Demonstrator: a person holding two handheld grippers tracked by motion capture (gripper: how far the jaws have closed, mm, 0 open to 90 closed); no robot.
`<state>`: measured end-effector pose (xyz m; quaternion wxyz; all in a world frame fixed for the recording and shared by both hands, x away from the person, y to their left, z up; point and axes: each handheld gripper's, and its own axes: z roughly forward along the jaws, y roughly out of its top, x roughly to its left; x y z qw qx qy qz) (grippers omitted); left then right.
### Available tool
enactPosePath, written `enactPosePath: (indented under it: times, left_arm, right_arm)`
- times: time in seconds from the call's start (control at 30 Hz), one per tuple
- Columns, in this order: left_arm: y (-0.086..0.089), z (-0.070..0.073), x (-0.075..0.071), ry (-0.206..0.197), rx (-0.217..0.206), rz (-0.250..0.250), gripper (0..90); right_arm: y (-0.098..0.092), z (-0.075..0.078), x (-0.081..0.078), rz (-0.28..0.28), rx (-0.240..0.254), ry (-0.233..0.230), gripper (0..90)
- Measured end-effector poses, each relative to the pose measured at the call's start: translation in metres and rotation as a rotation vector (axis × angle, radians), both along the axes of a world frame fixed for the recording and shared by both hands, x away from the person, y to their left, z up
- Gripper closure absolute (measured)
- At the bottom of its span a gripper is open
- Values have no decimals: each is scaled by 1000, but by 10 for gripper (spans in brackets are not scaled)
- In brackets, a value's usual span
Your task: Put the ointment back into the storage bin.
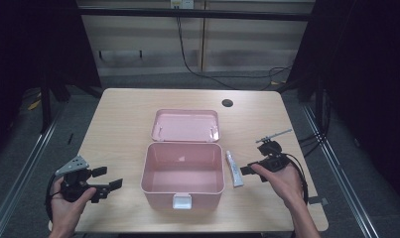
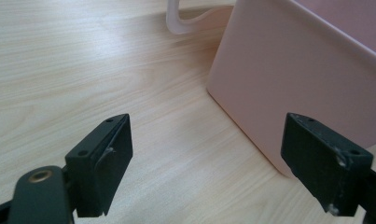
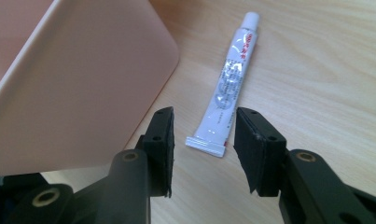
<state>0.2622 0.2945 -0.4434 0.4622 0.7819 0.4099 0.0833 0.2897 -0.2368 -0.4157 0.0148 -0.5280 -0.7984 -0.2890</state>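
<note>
- White tube: lying flat on the table, just right of the pink box; red and grey print, too small to read.
- Right gripper: jaws apart, crimped tube end between them, untouched.
- Left gripper: jaws wide, empty, beside the box wall.

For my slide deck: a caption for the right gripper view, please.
Right gripper, jaws open, lines up on a white tube lying beside the pink box.

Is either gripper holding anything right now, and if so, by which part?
Nothing is held. The right gripper is open around the tube's crimped end without touching; the left gripper is open beside the pink box.
</note>
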Motion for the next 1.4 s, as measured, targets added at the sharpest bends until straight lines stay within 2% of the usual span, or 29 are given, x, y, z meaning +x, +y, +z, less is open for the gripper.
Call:
enactPosePath:
  times: [0.07,0.17,0.2,0.3,0.67,0.87,0.97,1.1,1.4]
  left_arm:
    - [0,0,0,0,0,0,168]
    - [0,0,0,-1,-1,0,168]
    - [0,0,0,-1,-2,0,168]
    - [0,0,0,-1,-4,0,167]
    - [0,0,0,-2,-5,-1,167]
    - [0,0,0,0,-2,-3,167]
    - [0,0,0,0,-2,-3,167]
    - [0,0,0,0,-1,-3,167]
    - [-1,-1,0,3,3,-1,167]
  right_arm:
    - [3,-1,5,21,-5,23,588]
    - [7,-1,10,32,0,33,587]
    - [9,-2,13,30,-10,57,595]
    - [10,-3,17,42,-8,60,606]
    - [20,-5,34,48,-60,141,631]
    - [28,-14,45,71,-106,204,646]
    - [30,-16,48,77,-109,227,649]
    - [32,-17,53,75,-134,244,648]
    - [34,-28,63,73,-154,273,633]
